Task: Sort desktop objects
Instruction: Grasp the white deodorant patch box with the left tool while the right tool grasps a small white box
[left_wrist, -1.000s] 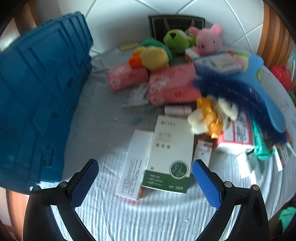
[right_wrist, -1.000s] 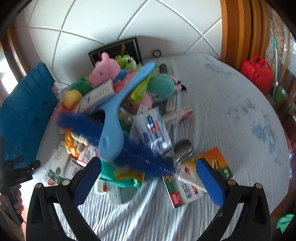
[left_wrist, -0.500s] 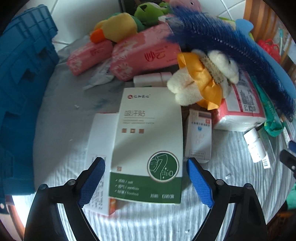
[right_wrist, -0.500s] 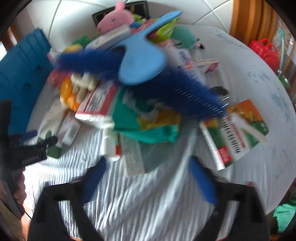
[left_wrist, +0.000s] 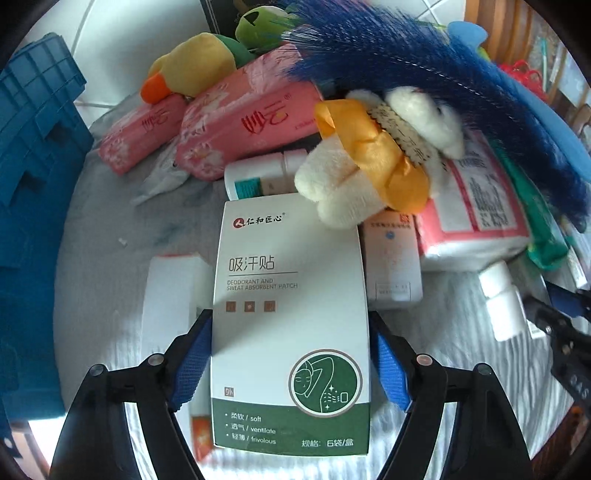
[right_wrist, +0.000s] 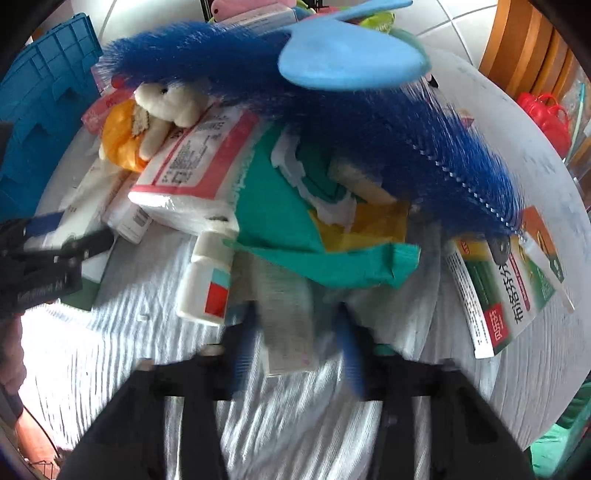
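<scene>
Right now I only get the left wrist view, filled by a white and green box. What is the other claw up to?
Observer: The right claw is over a pale slim box. Its jaws have just been closing, with that box between them.
Operator: That white bottle at my right edge, any label?
Observer: Yes, the white bottle has a red and teal label facing up.
Operator: Where does the blue brush end?
Observer: The blue brush has its wire tip over an orange and green box, which your view doesn't show.
</scene>
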